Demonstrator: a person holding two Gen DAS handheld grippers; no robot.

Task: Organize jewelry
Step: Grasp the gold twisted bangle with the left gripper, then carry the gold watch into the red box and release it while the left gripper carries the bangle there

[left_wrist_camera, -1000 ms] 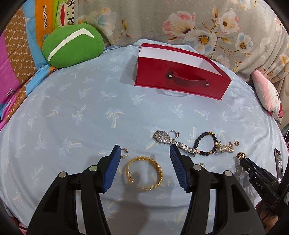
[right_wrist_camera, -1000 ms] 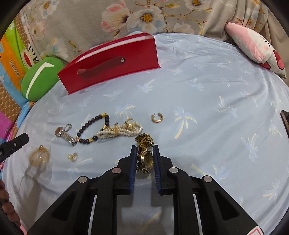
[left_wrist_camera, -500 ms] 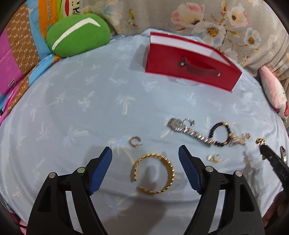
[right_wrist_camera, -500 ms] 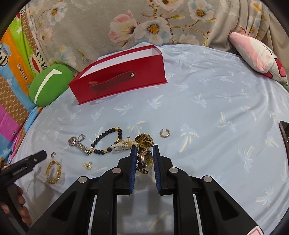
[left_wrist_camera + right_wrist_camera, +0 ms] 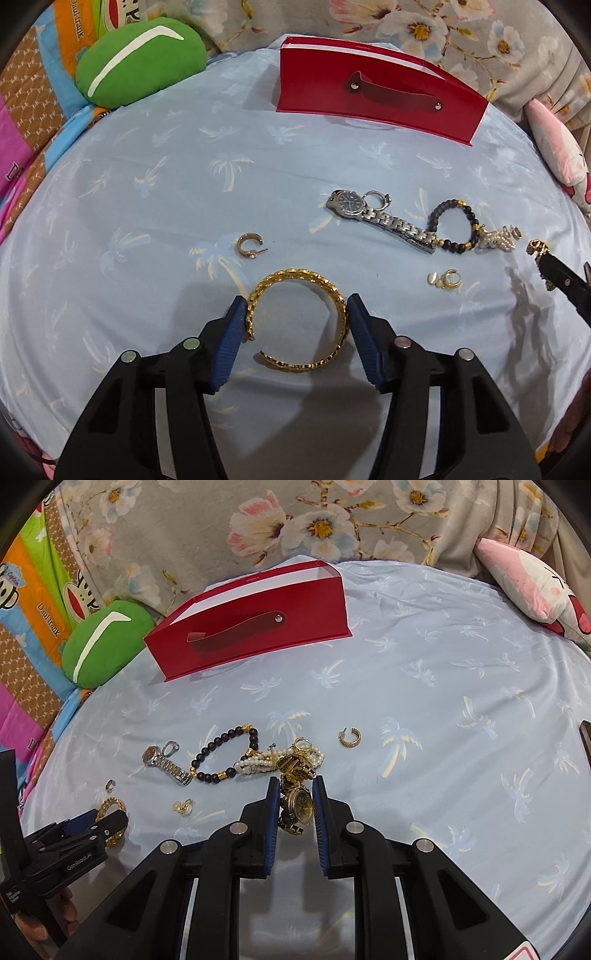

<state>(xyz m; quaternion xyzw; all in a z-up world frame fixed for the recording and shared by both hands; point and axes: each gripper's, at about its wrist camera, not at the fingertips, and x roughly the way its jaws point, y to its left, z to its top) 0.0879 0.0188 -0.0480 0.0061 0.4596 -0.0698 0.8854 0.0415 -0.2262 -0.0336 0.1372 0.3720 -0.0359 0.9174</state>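
My left gripper [image 5: 297, 308] has closed onto a gold twisted bangle [image 5: 299, 317] lying on the blue sheet; both blue pads touch its sides. My right gripper [image 5: 295, 788] is shut on a gold watch [image 5: 297, 805], with its band trailing forward. A silver watch [image 5: 380, 218], a silver ring [image 5: 376, 199], a black bead bracelet [image 5: 452, 225], a pearl bracelet [image 5: 273, 760], a gold hoop earring [image 5: 249, 245] and a small gold earring pair [image 5: 445, 278] lie loose. An open red box [image 5: 376, 92] stands at the back.
A green cushion [image 5: 140, 61] sits at the back left and a pink plush pillow [image 5: 532, 587] at the back right. Another gold hoop earring [image 5: 350, 737] lies right of the pile. A floral cloth hangs behind the box.
My left gripper has moved down and forward around the bangle and its jaws have closed in onto it. My right gripper keeps holding the gold watch and has risen slightly.
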